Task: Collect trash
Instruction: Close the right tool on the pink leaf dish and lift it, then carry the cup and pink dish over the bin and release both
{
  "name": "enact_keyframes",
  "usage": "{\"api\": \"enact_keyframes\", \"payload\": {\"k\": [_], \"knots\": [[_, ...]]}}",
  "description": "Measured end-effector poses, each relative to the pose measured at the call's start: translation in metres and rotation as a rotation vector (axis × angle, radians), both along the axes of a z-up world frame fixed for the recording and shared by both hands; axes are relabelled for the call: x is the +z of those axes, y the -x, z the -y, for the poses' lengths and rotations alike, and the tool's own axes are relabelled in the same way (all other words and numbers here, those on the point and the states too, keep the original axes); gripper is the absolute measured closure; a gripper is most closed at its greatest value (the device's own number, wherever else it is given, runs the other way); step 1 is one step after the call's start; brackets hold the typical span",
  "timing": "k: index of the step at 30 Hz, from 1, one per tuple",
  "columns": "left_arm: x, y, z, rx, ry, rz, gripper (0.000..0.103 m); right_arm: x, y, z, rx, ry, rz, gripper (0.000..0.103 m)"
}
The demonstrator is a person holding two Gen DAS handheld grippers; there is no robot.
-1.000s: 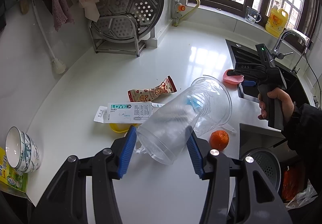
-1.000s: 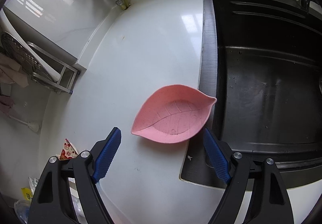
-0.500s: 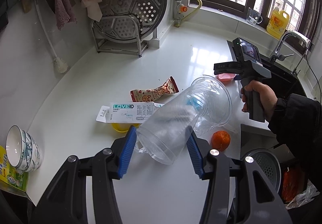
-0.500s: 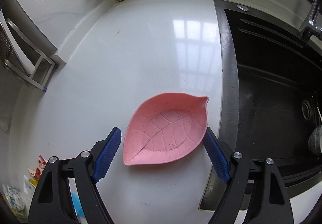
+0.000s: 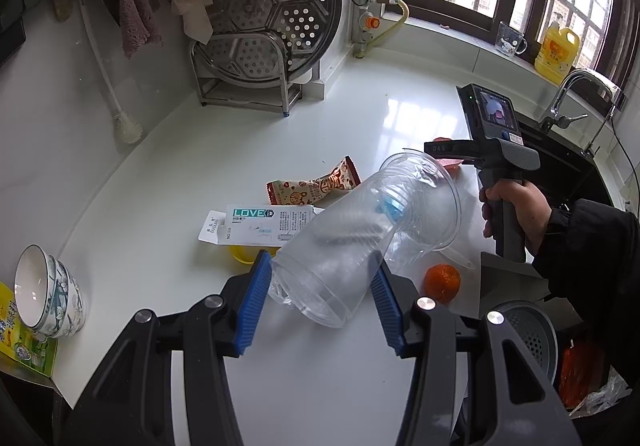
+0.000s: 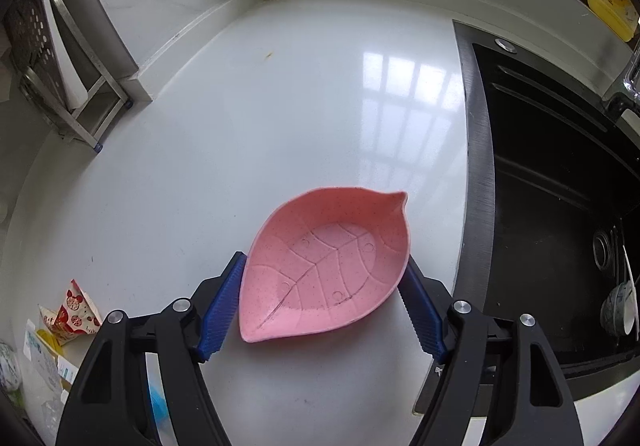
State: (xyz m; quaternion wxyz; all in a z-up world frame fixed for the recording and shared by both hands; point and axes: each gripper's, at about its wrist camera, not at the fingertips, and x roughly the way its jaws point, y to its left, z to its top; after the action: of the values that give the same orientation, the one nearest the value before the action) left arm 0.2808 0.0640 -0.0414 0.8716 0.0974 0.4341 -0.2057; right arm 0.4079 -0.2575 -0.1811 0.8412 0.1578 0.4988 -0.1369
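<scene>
My left gripper (image 5: 318, 302) is shut on a clear plastic cup (image 5: 360, 238), held tilted above the white counter (image 5: 200, 173). A snack wrapper (image 5: 314, 187) and a white "LOVE" package (image 5: 260, 221) lie on the counter beyond it; the wrapper also shows in the right wrist view (image 6: 72, 316). My right gripper (image 6: 322, 306) is open, its blue fingers (image 6: 222, 302) on either side of a pink leaf-shaped dish (image 6: 328, 266) on the counter by the sink. The right gripper's body (image 5: 492, 157) shows in the left wrist view.
An orange (image 5: 442, 282) and a yellow lid (image 5: 244, 252) lie near the cup. Stacked bowls (image 5: 48, 292) stand at the left edge. A steamer rack (image 5: 260, 37) stands at the back. A black sink (image 6: 560, 185) is to the right, and a pot (image 5: 528, 342) sits below the counter edge.
My right gripper has swung and moved forward so the pink dish now sits between its fingers. The left gripper and the cup have stayed still.
</scene>
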Motion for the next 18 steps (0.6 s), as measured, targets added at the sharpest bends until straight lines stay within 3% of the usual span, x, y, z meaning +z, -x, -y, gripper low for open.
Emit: {"api": "enact_keyframes", "payload": {"k": [9, 18], "knots": [[0.009, 0.016, 0.011, -0.021, 0.003, 0.028, 0.055, 0.048, 0.042, -0.025, 0.111, -0.005, 0.092, 0.031], [0.024, 0.062, 0.046, -0.075, 0.016, 0.037, 0.055, 0.088, 0.133, -0.021, 0.195, -0.045, 0.161, 0.031]]}}
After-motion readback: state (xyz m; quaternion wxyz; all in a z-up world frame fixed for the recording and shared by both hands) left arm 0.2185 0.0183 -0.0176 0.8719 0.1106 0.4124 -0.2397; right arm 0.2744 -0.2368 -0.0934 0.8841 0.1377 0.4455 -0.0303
